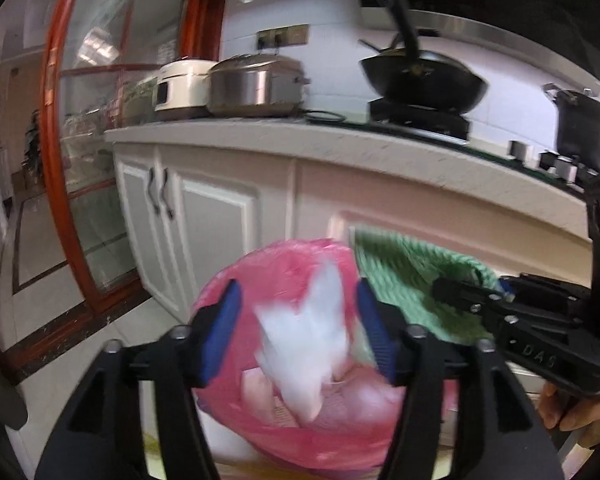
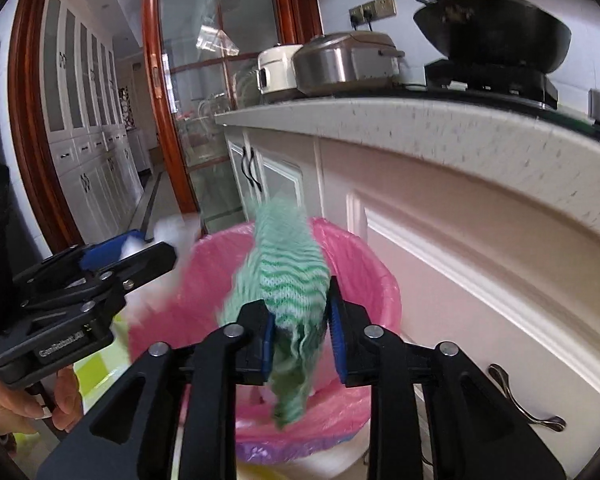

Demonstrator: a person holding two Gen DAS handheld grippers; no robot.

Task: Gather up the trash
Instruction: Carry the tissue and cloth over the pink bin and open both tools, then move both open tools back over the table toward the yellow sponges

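both grippers over the pink-lined bin, trash on its way in

the left gripper [image 1: 298,334] stands spread, a blurred white tissue wad [image 1: 304,344] loose between its blue pads above the pink bin liner [image 1: 236,280]. the right gripper [image 2: 302,340] pinches a soft green striped cloth [image 2: 290,264], limp over the bin mouth. risk: the light tissue may drift past the rim, or the cloth may drape over the thin crinkly liner edge and slide outside.
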